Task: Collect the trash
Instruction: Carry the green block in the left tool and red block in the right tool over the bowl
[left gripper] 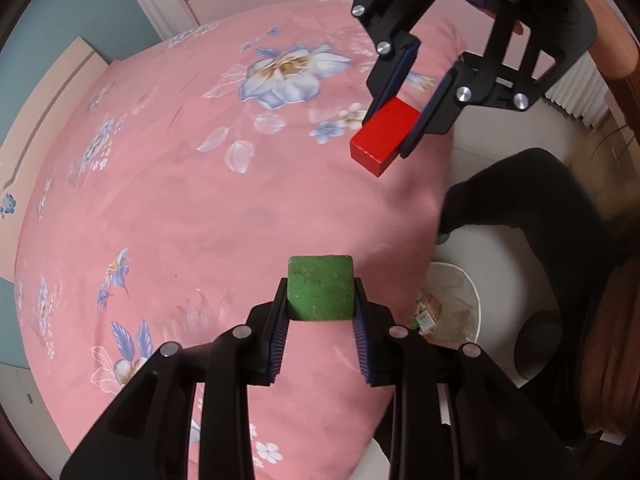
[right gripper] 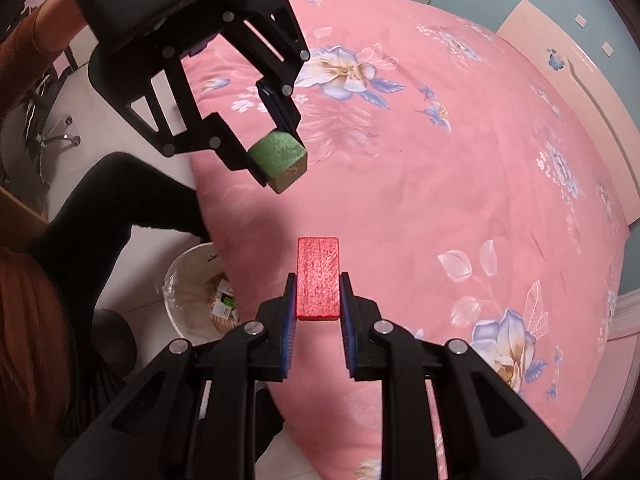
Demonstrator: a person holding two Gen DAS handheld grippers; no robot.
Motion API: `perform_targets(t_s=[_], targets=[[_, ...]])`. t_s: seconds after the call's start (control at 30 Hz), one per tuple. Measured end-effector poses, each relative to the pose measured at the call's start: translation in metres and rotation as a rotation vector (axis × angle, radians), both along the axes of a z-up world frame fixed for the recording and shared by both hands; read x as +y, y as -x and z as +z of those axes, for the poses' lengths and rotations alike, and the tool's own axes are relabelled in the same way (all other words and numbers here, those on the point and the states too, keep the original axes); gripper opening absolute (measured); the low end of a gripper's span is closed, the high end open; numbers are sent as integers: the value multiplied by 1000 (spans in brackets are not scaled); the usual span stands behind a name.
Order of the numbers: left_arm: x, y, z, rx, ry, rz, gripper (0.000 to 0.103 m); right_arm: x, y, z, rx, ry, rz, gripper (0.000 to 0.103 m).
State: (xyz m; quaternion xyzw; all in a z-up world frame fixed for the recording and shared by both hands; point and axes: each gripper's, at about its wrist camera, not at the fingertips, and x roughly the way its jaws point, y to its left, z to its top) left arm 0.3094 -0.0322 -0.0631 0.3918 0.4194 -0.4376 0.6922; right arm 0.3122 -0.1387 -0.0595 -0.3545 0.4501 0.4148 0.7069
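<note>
My left gripper (left gripper: 321, 286) is shut on a green block (left gripper: 320, 287), held above the pink flowered bed; the right wrist view shows the same green block (right gripper: 280, 157) in the left gripper (right gripper: 282, 152) at upper left. My right gripper (right gripper: 318, 282) is shut on a red block (right gripper: 318, 276), which also appears as the red block (left gripper: 382, 140) in the right gripper (left gripper: 396, 130) in the left wrist view. A white bin (left gripper: 474, 300) lined with plastic and holding wrappers stands on the floor beside the bed, seen again as the bin (right gripper: 176, 272).
The pink bedspread (left gripper: 200, 200) fills most of both views. A person's dark-clad leg (left gripper: 532, 200) stands by the bin, and a sleeve (right gripper: 28, 48) reaches to the left gripper. An office chair base (right gripper: 56, 136) is on the floor.
</note>
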Motion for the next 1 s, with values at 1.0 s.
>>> perform_targets(t_s=[1.0], targets=[[0,96,-55,32,-54,-113,32,26,113,-54,-3,113,153,21]])
